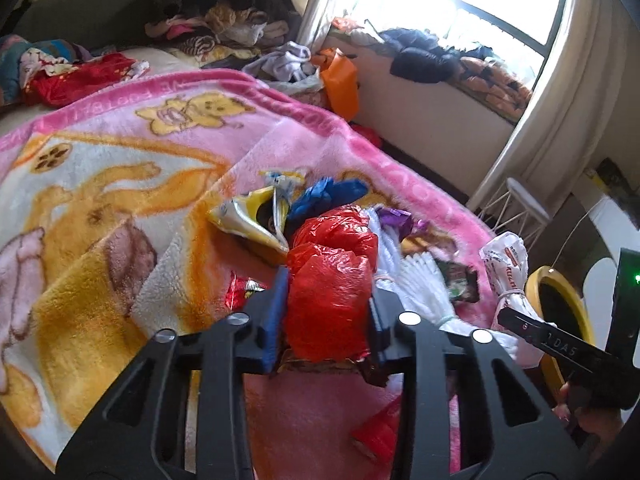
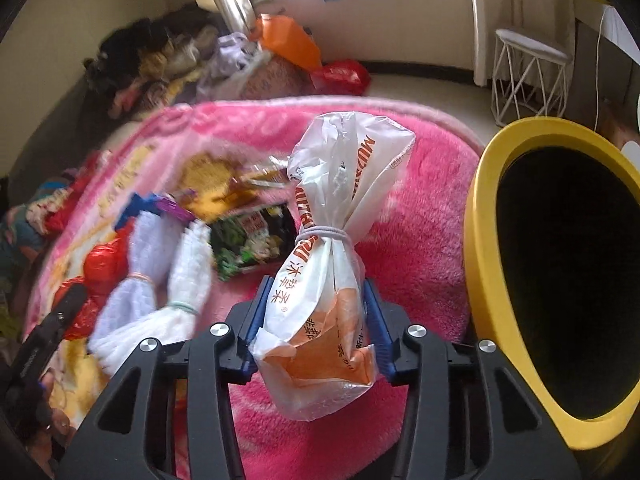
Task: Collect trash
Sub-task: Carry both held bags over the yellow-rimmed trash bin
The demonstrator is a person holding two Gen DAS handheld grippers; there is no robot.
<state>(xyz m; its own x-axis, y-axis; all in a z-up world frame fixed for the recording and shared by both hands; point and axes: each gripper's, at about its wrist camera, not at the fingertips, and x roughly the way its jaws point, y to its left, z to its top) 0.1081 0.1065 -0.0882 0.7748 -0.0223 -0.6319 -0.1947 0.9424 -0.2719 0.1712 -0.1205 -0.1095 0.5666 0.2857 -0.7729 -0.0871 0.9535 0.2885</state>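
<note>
My left gripper [image 1: 328, 312] is shut on a crumpled red plastic bag [image 1: 332, 276] above the pink blanket [image 1: 120, 168]. My right gripper [image 2: 316, 320] is shut on a white and orange plastic bag [image 2: 332, 248] tied with a rubber band, held just left of the yellow trash bin [image 2: 480, 240]. The same white bag [image 1: 506, 264] and the bin [image 1: 536, 284] show at the right of the left wrist view. More trash lies on the blanket: a yellow snack wrapper [image 1: 248, 216], a blue wrapper [image 1: 324, 196], white tied bundles [image 2: 176, 280] and a green and black packet [image 2: 248, 240].
Piles of clothes [image 1: 224, 28] lie at the head of the bed. An orange bag [image 2: 288, 40] and a red bag [image 2: 340, 74] sit on the floor beyond the bed. A white wire stool [image 2: 528, 76] stands near the curtain [image 1: 552, 120].
</note>
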